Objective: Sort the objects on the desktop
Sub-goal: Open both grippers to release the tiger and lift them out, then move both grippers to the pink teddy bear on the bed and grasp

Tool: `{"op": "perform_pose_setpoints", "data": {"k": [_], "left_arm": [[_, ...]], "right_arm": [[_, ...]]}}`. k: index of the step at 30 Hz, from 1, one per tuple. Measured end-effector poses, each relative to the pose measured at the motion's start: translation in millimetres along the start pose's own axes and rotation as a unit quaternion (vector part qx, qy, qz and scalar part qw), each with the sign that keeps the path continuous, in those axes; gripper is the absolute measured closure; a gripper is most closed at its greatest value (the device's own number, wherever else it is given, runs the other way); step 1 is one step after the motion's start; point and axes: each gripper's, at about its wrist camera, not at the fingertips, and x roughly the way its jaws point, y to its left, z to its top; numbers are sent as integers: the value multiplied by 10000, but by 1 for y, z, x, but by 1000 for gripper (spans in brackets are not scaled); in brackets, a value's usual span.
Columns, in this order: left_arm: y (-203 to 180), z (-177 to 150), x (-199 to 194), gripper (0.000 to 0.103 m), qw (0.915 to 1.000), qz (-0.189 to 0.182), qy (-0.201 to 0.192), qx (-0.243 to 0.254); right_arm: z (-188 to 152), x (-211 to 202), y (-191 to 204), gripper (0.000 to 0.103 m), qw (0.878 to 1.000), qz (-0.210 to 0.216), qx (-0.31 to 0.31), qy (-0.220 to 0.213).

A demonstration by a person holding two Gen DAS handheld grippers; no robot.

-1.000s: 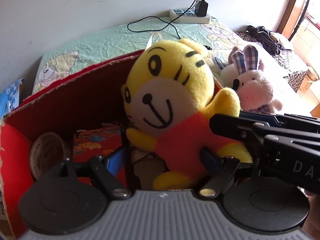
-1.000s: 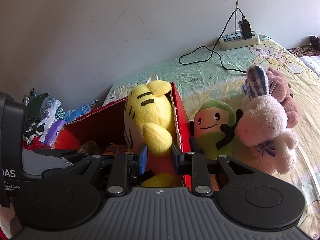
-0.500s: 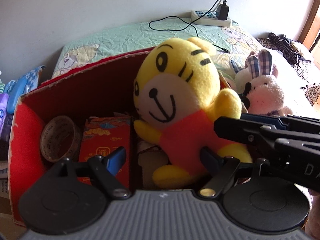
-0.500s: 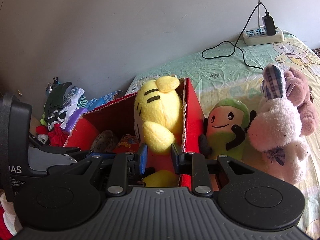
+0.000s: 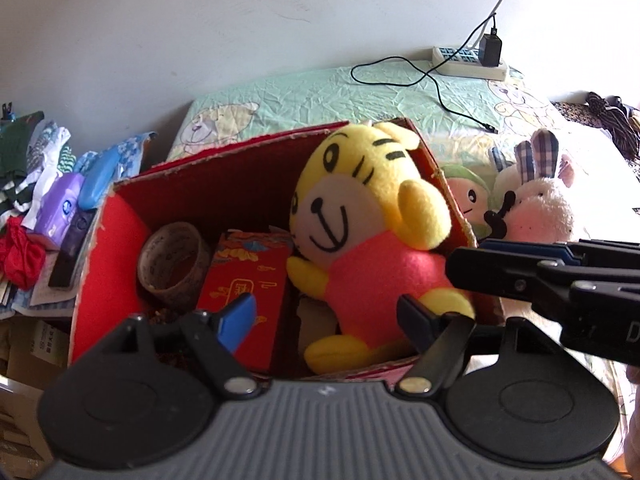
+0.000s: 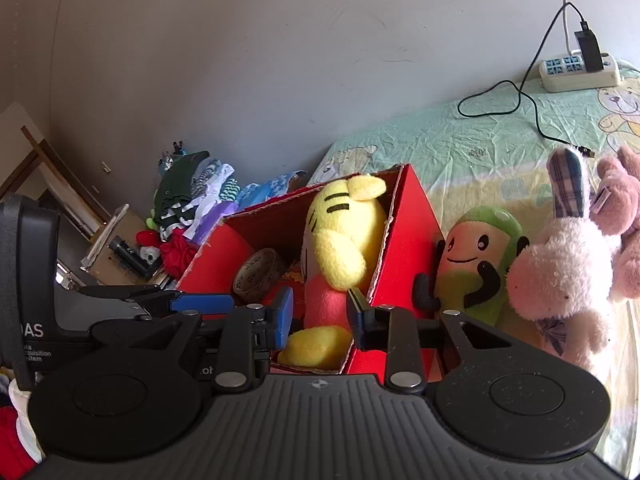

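A yellow tiger plush [image 5: 360, 216] in a red shirt sits upright in the right end of an open red cardboard box [image 5: 224, 152]. Beside it in the box lie a roll of tape [image 5: 172, 264] and a red printed packet [image 5: 244, 276]. My left gripper [image 5: 328, 316] is open above the box's near edge, holding nothing. My right gripper [image 6: 320, 312] is open too, near the tiger plush [image 6: 340, 240] by the box's right wall [image 6: 412, 216], and grips nothing. In the left wrist view the right gripper [image 5: 468, 256] reaches in from the right.
A green plush [image 6: 476, 264], a white rabbit plush [image 6: 560, 280] and a pink bear [image 6: 620, 216] stand on the bedsheet right of the box. A power strip [image 6: 580, 74] with a cable lies by the wall. Clothes and clutter [image 6: 192, 196] pile up left of the box.
Both grippers have drawn back and up from the box, so more of it shows. The tiger plush stays where it sat. The jaws' openings look unchanged.
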Motion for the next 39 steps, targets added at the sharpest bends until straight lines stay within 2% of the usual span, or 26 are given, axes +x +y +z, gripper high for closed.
{"op": "perform_pose_setpoints", "data": {"k": [5, 11, 14, 20, 26, 34, 36, 39], "left_arm": [[-17, 2, -18, 24, 9995, 300, -121, -71], [-47, 10, -45, 22, 9987, 278, -413, -50], [-69, 14, -52, 22, 9984, 102, -544, 78], [-119, 21, -43, 22, 9969, -439, -555, 357], [-169, 32, -24, 22, 9897, -1095, -618, 688], [-204, 81, 13, 23, 9757, -1794, -912, 866], [-212, 96, 28, 22, 9735, -1899, -868, 929], [-223, 114, 57, 23, 9762, -1888, -578, 903]], "right_arm": [[2, -25, -17, 71, 9993, 353, -122, -101], [3, -55, -47, 71, 9982, 543, 52, -249], [2, -69, -66, 71, 9980, 489, 229, -329], [-1, -91, -110, 71, 9972, 29, 596, -454], [9, -109, -161, 70, 9907, -501, 1097, -627], [37, -105, -222, 69, 9768, -898, 1815, -700], [41, -106, -238, 69, 9709, -859, 2116, -720], [49, -101, -258, 69, 9627, -819, 2474, -733]]}}
